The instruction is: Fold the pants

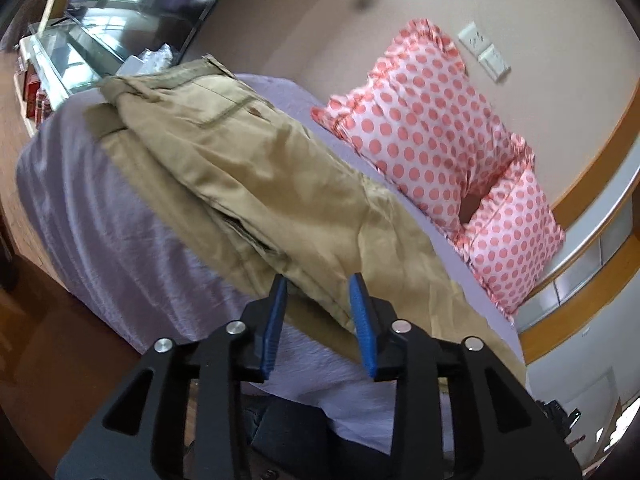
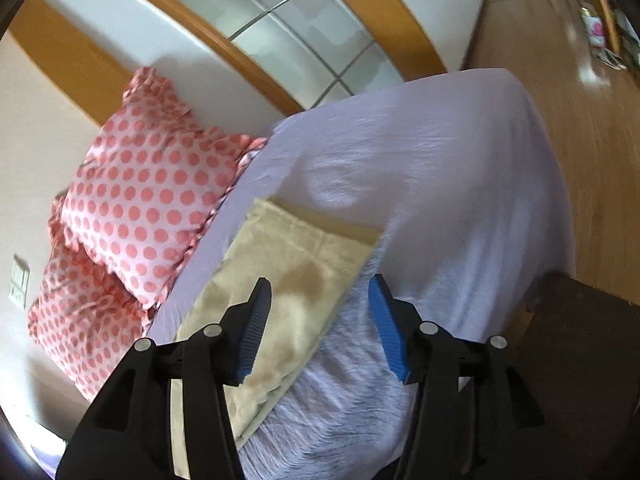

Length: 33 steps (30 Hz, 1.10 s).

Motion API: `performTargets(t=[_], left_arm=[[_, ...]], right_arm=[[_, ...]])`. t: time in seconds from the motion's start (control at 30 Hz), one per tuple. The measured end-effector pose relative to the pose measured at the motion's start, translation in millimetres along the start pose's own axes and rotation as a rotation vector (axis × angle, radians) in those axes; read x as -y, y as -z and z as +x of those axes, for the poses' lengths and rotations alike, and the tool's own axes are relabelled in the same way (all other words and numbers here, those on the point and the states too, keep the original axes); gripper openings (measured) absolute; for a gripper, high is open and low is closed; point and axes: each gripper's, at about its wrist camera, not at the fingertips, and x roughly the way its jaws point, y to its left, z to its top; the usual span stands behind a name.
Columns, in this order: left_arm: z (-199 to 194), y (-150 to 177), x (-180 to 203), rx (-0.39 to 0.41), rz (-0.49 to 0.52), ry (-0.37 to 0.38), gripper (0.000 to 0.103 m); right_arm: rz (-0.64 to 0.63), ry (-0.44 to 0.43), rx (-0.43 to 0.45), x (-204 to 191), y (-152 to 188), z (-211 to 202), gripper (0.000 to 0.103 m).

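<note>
Khaki pants lie lengthwise on a lilac-sheeted bed, legs laid one over the other, waistband and a back pocket at the far end. My left gripper is open and empty, its blue pads just above the near long edge of the pants. In the right wrist view the leg ends of the pants lie flat with their hems at the far end. My right gripper is open wide and empty, hovering over the leg ends' right edge, left pad above the cloth, right pad above the sheet.
Two pink polka-dot pillows lean against the wall at the bed's head. A wooden-framed headboard panel stands behind. Wood floor surrounds the bed. A glass cabinet stands past the far end. A dark piece of furniture stands near right.
</note>
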Motion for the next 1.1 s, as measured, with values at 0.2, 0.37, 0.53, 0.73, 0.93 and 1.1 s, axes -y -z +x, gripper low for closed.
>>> performTargets(t=[0.2, 0.37, 0.53, 0.73, 0.93, 1.1], left_arm=[[-21, -4, -19, 0.079, -0.033, 0.009, 0.051], [-20, -3, -21, 0.077, -0.028, 0.019, 0.074], [-15, -1, -24, 0.067, -0.069, 0.034, 0.087], [-5, -5, -18, 0.057, -0.039, 0.008, 0.087], [15, -12, -17, 0.030, -0.039, -0.064, 0.087], [30, -15, -20, 0.004, -0.077, -0.132, 0.087]], right_arm=[[-0.131, -0.126, -0.033, -25, 6, 19, 0.005], [-0.407, -0.393, -0.092, -148, 48, 6, 0.005], [-0.716, -0.722, -0.369, -283, 177, 4, 0.005], [-1.096, -0.690, -0.681, -318, 324, 8, 0.051], [-0.921, -0.702, -0.645, -289, 287, 10, 0.083], [-0.842, -0.683, -0.688, -288, 278, 28, 0.084]])
